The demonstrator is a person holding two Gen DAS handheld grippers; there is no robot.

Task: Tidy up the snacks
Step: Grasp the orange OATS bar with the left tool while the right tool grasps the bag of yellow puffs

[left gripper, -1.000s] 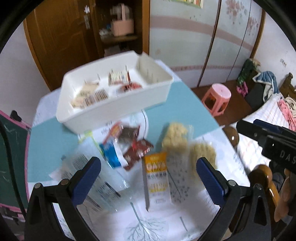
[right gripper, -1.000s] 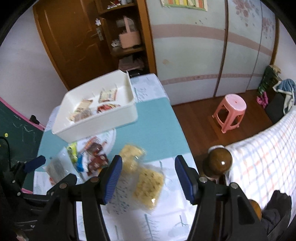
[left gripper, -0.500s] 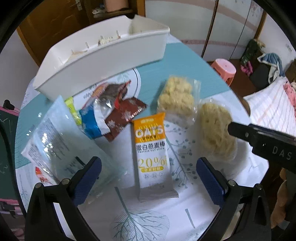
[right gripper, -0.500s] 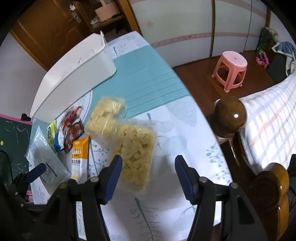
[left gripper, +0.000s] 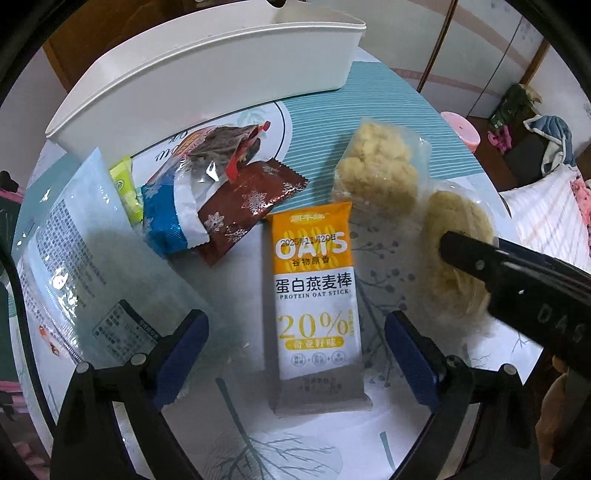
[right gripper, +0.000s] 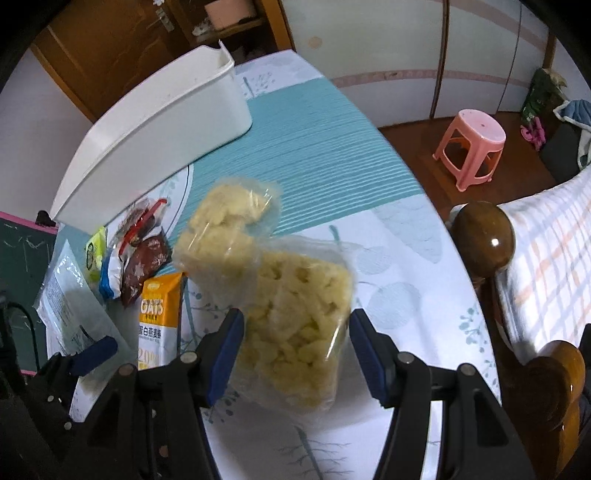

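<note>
The left gripper (left gripper: 295,358) has just been narrowing, jaws still wide and empty astride the oat stick (left gripper: 314,295). The right gripper (right gripper: 295,350) gapes, unpressed, around the nearer of two puffed-snack bags (right gripper: 295,317). Nothing is lifted yet. On the table (right gripper: 388,258) I count eight packets left: those three, a large pale pouch (left gripper: 85,266) and four small wrappers. The white bin (left gripper: 207,81) stands beyond.

A pink plastic stool (right gripper: 471,149) stands on the brown wooden floor (right gripper: 417,158) before pale wardrobe doors (right gripper: 369,37). A brown wooden door (right gripper: 107,55) and a shelf unit (right gripper: 229,22) lie behind the worktop (right gripper: 314,133); a checked bedspread (right gripper: 546,254) and round wooden bedposts (right gripper: 484,238) fill the right
</note>
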